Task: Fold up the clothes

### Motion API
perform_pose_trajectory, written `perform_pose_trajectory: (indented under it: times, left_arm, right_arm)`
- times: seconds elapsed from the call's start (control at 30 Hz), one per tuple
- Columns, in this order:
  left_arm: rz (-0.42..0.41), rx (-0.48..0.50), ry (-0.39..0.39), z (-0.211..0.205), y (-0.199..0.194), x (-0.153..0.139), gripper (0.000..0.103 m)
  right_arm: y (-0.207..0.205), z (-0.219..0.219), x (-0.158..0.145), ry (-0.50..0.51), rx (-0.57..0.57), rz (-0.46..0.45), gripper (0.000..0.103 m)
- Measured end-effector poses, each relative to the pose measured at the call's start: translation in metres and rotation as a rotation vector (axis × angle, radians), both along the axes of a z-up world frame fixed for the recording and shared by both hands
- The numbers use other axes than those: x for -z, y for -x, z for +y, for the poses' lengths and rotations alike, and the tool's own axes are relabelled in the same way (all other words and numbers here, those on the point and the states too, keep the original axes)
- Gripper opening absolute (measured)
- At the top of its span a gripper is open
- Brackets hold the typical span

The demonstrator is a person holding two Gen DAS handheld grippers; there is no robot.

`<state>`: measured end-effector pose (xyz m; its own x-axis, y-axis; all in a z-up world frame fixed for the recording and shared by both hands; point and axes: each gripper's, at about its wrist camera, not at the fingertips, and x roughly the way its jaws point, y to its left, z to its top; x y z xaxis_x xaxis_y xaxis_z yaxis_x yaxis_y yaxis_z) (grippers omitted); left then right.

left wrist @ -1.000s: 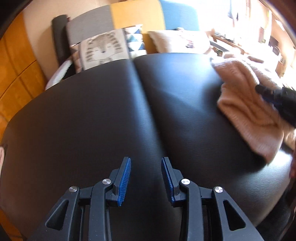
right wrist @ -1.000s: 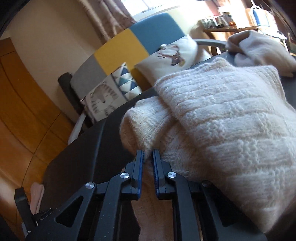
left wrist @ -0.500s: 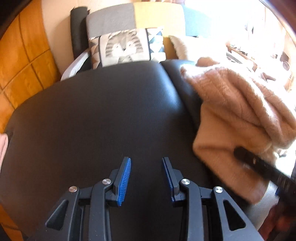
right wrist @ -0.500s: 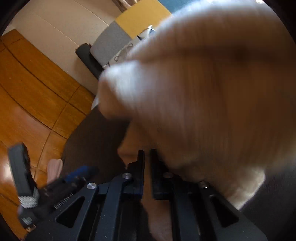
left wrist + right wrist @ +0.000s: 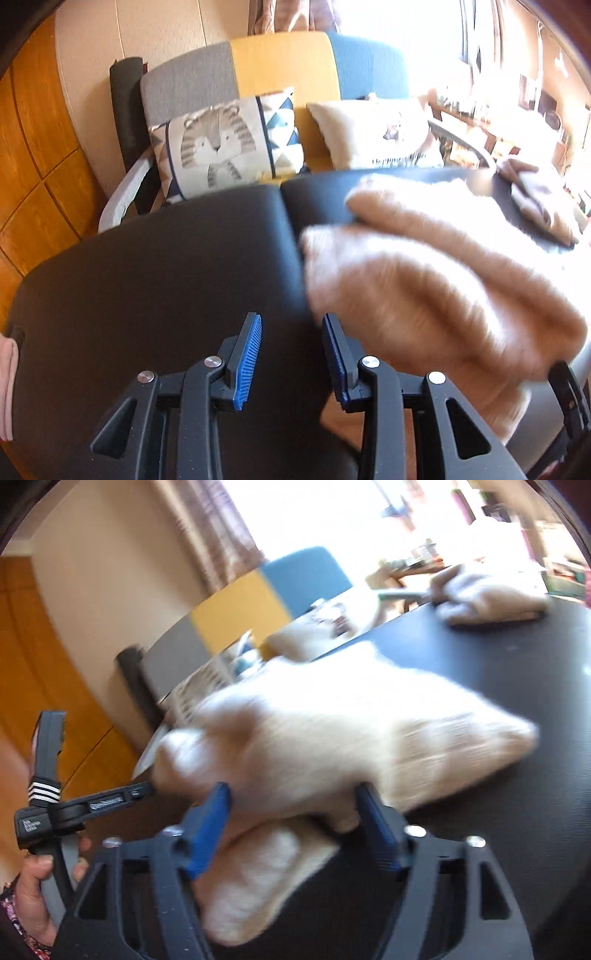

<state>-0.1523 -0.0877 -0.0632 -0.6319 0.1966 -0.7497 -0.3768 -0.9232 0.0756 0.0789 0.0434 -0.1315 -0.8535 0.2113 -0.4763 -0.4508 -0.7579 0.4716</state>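
A cream knitted sweater (image 5: pixel 424 280) lies bunched on the black padded table (image 5: pixel 166 258), blurred by motion. In the left wrist view my left gripper (image 5: pixel 291 319) hovers over the bare table, open with nothing between its fingers; the sweater's edge sits just right of its right finger. In the right wrist view my right gripper (image 5: pixel 291 790) has its jaws opening wide, and the sweater (image 5: pixel 332 731) lies loose between them, the blue pads clear of it. A hand (image 5: pixel 33 878) holds the left gripper (image 5: pixel 55 805) at the far left.
A second folded light garment (image 5: pixel 491 598) rests at the table's far right corner (image 5: pixel 535 199). Behind the table stands a grey, yellow and blue sofa with a tiger cushion (image 5: pixel 218 144). A pink cloth (image 5: pixel 7 380) shows at the left edge.
The right gripper carried the sweater left toward the table's middle, then its jaws opened off the cloth. The left gripper rose and drew back; the sweater now reaches its right finger.
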Motion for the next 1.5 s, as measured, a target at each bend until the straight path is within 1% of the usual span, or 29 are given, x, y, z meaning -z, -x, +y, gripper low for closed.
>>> perform_pose_trajectory:
  times: [0.07, 0.1, 0.17, 0.2, 0.27, 0.37, 0.4, 0.43, 0.47, 0.53, 0.57, 0.6, 0.63, 0.67, 0.73, 0.83, 0.93, 0.97, 1.03, 1.1, 1.13, 1.2, 1.23, 1.27, 1.33, 1.4, 1.43, 1.47, 1.5]
  left_arm:
    - [0.019, 0.012, -0.028, 0.007, 0.006, -0.009, 0.036]
    - [0.036, 0.02, -0.02, 0.013, 0.008, -0.012, 0.036]
    - [0.061, 0.045, 0.038, 0.03, 0.014, -0.013, 0.036]
    - [0.059, 0.059, 0.063, 0.038, 0.015, -0.012, 0.036]
    - [0.043, 0.086, 0.077, 0.05, 0.018, -0.011, 0.036]
    - [0.008, 0.121, 0.103, 0.067, 0.026, -0.004, 0.036]
    - [-0.006, 0.127, 0.119, 0.073, 0.026, 0.002, 0.036]
    - [-0.018, 0.132, 0.129, 0.076, 0.019, 0.008, 0.036]
    - [-0.035, 0.139, 0.139, 0.079, 0.019, 0.014, 0.036]
    - [-0.06, 0.152, 0.132, 0.08, 0.016, 0.021, 0.029]
    - [-0.067, 0.171, 0.097, 0.077, 0.013, 0.02, 0.017]
    - [-0.075, 0.19, 0.062, 0.075, 0.01, 0.02, 0.01]
    - [-0.08, 0.196, 0.049, 0.073, 0.008, 0.018, 0.007]
    - [-0.085, 0.202, 0.028, 0.073, 0.007, 0.016, 0.001]
    - [-0.092, 0.22, -0.047, 0.065, 0.001, 0.004, 0.0]
    - [-0.069, 0.251, -0.14, 0.056, -0.011, -0.014, 0.0]
    - [-0.011, 0.291, -0.192, 0.044, -0.026, -0.037, 0.0]
    - [0.008, 0.309, -0.208, 0.04, -0.032, -0.044, 0.0]
    - [0.028, 0.317, -0.195, 0.034, -0.037, -0.049, 0.001]
    - [0.01, 0.351, -0.175, 0.025, -0.04, -0.045, 0.003]
    - [-0.006, 0.35, -0.176, 0.019, -0.041, -0.04, 0.005]
    - [-0.07, 0.331, -0.187, 0.007, -0.038, -0.025, 0.014]
    - [-0.12, 0.33, -0.205, 0.001, -0.037, -0.016, 0.014]
    - [-0.159, 0.329, -0.218, -0.004, -0.036, -0.007, 0.014]
    - [-0.19, 0.355, -0.253, -0.008, -0.047, 0.0, 0.014]
    - [-0.22, 0.381, -0.288, -0.011, -0.059, 0.006, 0.016]
    - [-0.205, 0.407, -0.299, -0.011, -0.066, 0.001, 0.018]
    - [-0.19, 0.433, -0.31, -0.01, -0.073, -0.004, 0.02]
    - [-0.183, 0.468, -0.32, -0.007, -0.081, -0.009, 0.02]
  right_arm:
    - [-0.007, 0.007, -0.002, -0.019, 0.03, 0.018, 0.079]
    - [-0.008, 0.011, -0.004, -0.023, 0.037, 0.022, 0.08]
    - [-0.005, 0.016, -0.007, -0.01, 0.017, 0.032, 0.08]
    - [-0.003, 0.017, -0.009, -0.006, 0.002, 0.038, 0.08]
    - [0.011, 0.02, -0.013, -0.006, -0.022, 0.032, 0.082]
    - [0.037, 0.026, -0.007, 0.027, -0.038, -0.023, 0.082]
    - [0.05, 0.027, -0.002, 0.057, -0.046, -0.038, 0.072]
    - [0.056, 0.029, 0.004, 0.097, -0.055, -0.04, 0.055]
    - [0.058, 0.032, 0.009, 0.138, -0.06, -0.033, 0.026]
    - [0.055, 0.038, 0.013, 0.2, -0.064, -0.006, 0.022]
    - [0.052, 0.039, 0.01, 0.213, -0.067, 0.02, 0.021]
    - [0.048, 0.041, 0.007, 0.227, -0.07, 0.045, 0.02]
    - [0.045, 0.043, 0.004, 0.241, -0.073, 0.07, 0.02]
    - [0.041, 0.044, 0.001, 0.256, -0.076, 0.097, 0.02]
    - [0.04, 0.047, -0.007, 0.301, -0.092, 0.149, 0.02]
    - [0.041, 0.048, -0.018, 0.382, -0.142, 0.226, 0.02]
    - [0.051, 0.038, -0.031, 0.417, -0.197, 0.268, 0.02]
    - [0.054, 0.032, -0.034, 0.413, -0.222, 0.271, 0.02]
    - [0.061, 0.017, -0.035, 0.386, -0.259, 0.251, 0.02]
    - [0.066, -0.002, -0.025, 0.366, -0.307, 0.212, 0.02]
    - [0.068, -0.011, -0.019, 0.359, -0.33, 0.187, 0.02]
    - [0.069, -0.028, -0.004, 0.346, -0.37, 0.139, 0.021]
    - [0.069, -0.035, 0.005, 0.342, -0.38, 0.113, 0.021]
    - [0.069, -0.04, 0.012, 0.337, -0.386, 0.087, 0.024]
    - [0.065, -0.045, 0.019, 0.313, -0.381, 0.059, 0.025]
    - [0.054, -0.044, 0.015, 0.264, -0.347, 0.063, 0.03]
    - [0.044, -0.041, 0.01, 0.228, -0.314, 0.084, 0.032]
    - [0.032, -0.038, 0.004, 0.184, -0.272, 0.113, 0.039]
    - [0.019, -0.034, -0.001, 0.138, -0.221, 0.138, 0.056]
